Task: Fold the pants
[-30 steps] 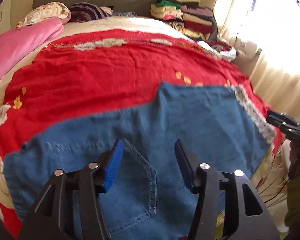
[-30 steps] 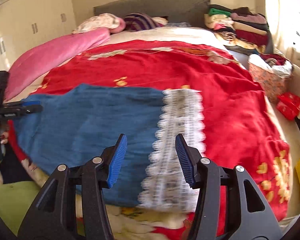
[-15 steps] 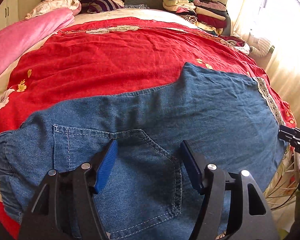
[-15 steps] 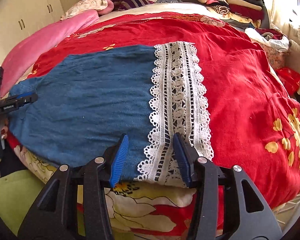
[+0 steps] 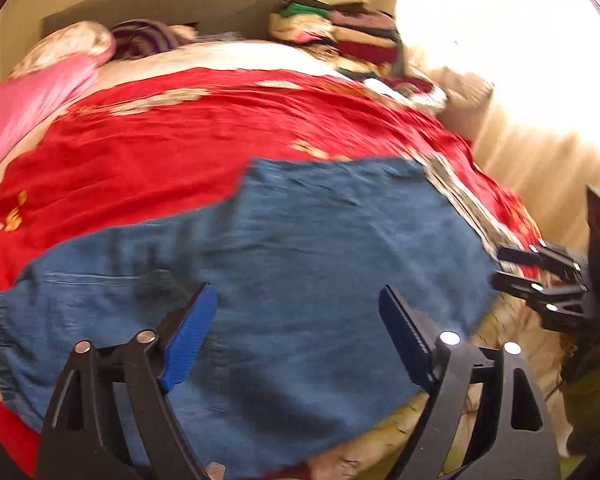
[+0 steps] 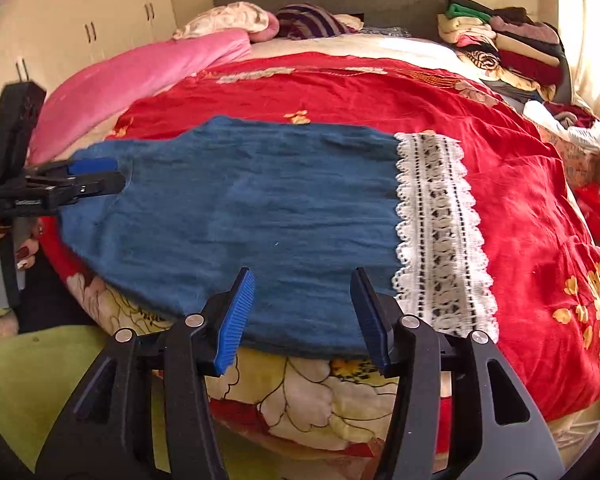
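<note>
We have the pants (image 6: 260,216) spread flat across the near edge of the bed (image 6: 340,396), on top of the red bedspread (image 6: 520,200). They look to be doubled lengthwise already, one leg on the other, with the waist end toward the bed's left side and the lace hem (image 6: 436,224) toward its right. That would leave the crosswise folds still to do, bringing hem to waist, and nothing in either view shows that fold begun.

Our left gripper (image 5: 296,336) hovers over the seat of the pants with its fingers spread wide; its jaws have just been opening, and they pinch no cloth. Our right gripper (image 6: 302,316) sits low at the near edge, just left of the lace, fingers half apart and empty, the denim edge lying beyond them.

We judge the next step to be taking hold of the hem end.
</note>
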